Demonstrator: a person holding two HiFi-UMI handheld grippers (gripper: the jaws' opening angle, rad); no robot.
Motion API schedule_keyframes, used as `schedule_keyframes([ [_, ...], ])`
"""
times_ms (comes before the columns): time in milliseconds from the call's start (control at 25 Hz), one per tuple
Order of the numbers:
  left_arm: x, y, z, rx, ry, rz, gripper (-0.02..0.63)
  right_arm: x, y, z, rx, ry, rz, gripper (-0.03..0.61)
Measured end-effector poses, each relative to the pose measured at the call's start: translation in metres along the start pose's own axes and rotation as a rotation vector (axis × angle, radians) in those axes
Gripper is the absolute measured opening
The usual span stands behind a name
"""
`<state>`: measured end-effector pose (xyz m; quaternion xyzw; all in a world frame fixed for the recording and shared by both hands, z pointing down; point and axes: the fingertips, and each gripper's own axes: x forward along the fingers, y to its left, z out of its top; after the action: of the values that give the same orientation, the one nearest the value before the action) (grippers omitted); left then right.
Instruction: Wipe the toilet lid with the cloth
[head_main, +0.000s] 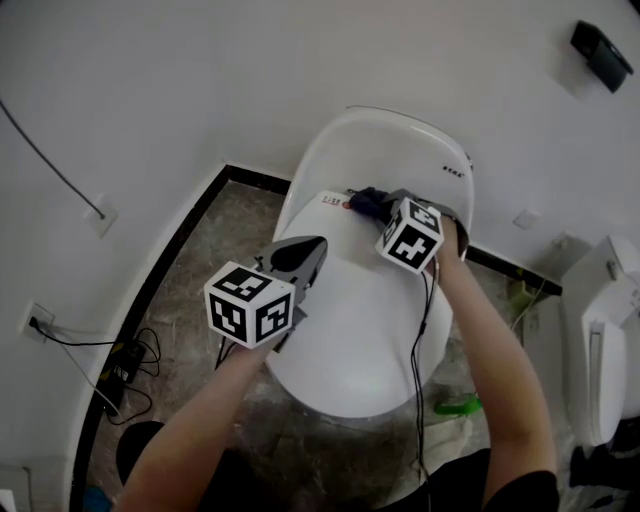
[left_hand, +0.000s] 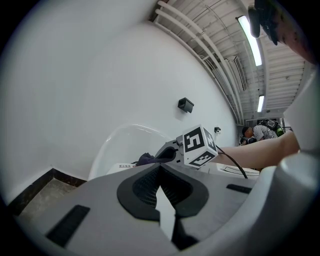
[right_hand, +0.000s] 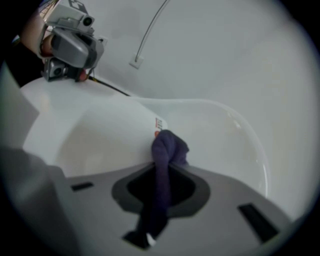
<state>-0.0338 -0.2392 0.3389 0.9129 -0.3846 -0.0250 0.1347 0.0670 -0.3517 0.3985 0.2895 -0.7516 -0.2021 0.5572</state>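
A white toilet with its lid (head_main: 360, 320) down fills the middle of the head view. My right gripper (head_main: 385, 205) is shut on a dark purple cloth (head_main: 366, 202), pressing it onto the back of the lid near the hinge and a small label (head_main: 333, 200). In the right gripper view the cloth (right_hand: 167, 150) bunches out past the jaws onto the lid (right_hand: 100, 140). My left gripper (head_main: 300, 258) hovers over the lid's left side, jaws shut with nothing between them. The left gripper view shows the cloth (left_hand: 146, 159) and the right gripper's marker cube (left_hand: 199, 146) ahead.
The toilet tank (head_main: 390, 150) stands against the white wall. A dark baseboard (head_main: 150, 290) edges the marbled floor, with a wall socket and cables (head_main: 120, 365) at left. Another white fixture (head_main: 600, 340) stands at right, a green object (head_main: 455, 405) on the floor beside the toilet.
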Motion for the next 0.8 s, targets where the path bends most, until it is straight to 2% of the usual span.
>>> schedule_keyframes([
  [800, 0.0, 0.001, 0.001, 0.004, 0.004, -0.004, 0.015, -0.028, 0.031, 0.012, 0.013, -0.038, 0.009, 0.067],
])
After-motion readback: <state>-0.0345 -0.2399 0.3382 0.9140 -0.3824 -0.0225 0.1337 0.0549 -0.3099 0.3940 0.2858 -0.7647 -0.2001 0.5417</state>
